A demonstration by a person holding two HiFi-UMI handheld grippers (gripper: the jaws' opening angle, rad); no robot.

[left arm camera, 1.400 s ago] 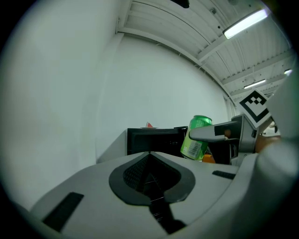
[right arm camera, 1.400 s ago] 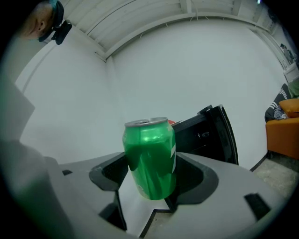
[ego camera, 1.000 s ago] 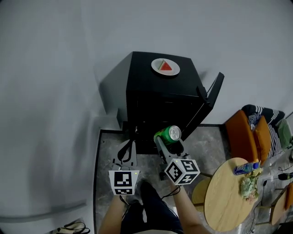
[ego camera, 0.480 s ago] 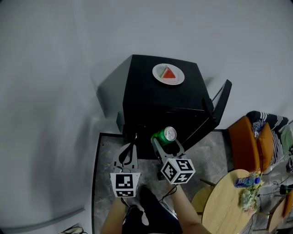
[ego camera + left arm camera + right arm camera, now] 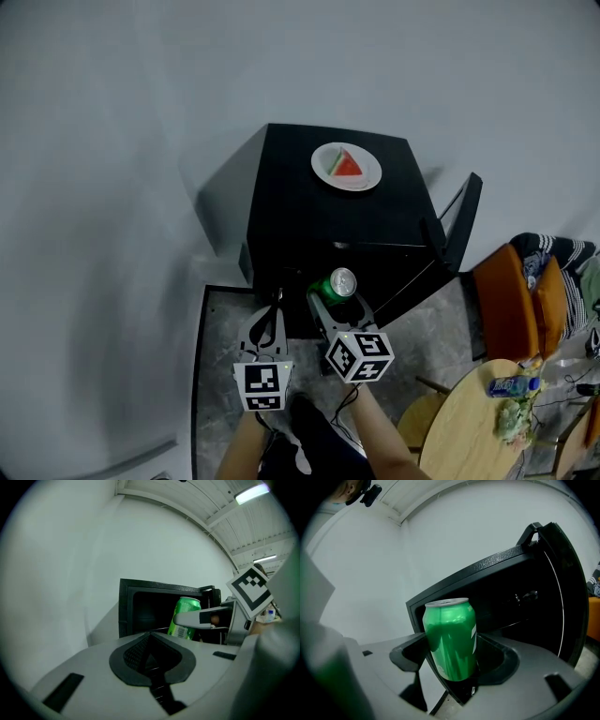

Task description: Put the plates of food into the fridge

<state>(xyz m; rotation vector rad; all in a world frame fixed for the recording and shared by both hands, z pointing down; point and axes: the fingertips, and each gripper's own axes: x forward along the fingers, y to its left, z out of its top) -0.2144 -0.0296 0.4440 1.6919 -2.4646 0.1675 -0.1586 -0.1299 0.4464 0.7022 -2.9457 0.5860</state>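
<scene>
Starting at the left, the left gripper (image 5: 270,317) had its jaws pressed together on nothing, its own view showing the dark pads meeting with no object between them, and it hung low in front of the small black box-shaped fridge (image 5: 291,202). Just to its right, the right gripper (image 5: 336,296) was clamped on an upright green metal drink can (image 5: 341,281), which it held at the dark opening of the fridge; whether the can was already past the threshold could not be told. Farther back, on the flat top of the fridge, sat the round white plate with a red wedge of watermelon (image 5: 346,166), outside the compartment and well apart from both grippers. The black fridge door (image 5: 463,221) stood swung open on the right side, so access was ready. At the far right, the round wooden table (image 5: 464,427) carried a small bottle and some other items too small to identify. As a judgement, the task proper was barely begun: the door was open, but the only plate in sight had not been picked up, and the right gripper would need to part with the can before either gripper could fetch the plate from the top and carry it inside.
</scene>
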